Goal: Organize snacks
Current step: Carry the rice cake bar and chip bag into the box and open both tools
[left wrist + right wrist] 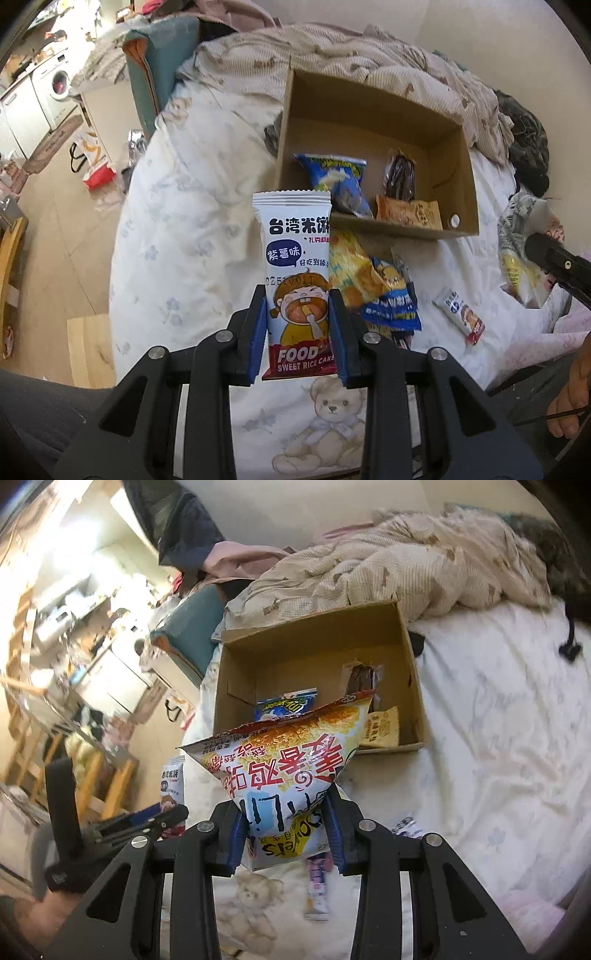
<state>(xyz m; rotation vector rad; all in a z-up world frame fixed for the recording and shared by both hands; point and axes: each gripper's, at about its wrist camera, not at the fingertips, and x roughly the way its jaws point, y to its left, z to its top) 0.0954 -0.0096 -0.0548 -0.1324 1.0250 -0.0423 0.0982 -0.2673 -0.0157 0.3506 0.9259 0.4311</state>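
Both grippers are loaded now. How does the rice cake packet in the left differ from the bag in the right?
The narrow white sweet rice cake packet in the left gripper stands upright with its print readable; the wide yellow-and-white puffy snack bag in the right gripper is upside down, its print inverted. The packet is slim and flat, the bag broad and inflated. Both are gripped near the lower end, short of the brown cardboard box.

One cardboard box [373,110] holding three snack packets [334,181] (blue, brown, orange)

Left gripper [298,332] clamped; right gripper [286,834] clamped, contact seemingly firm.
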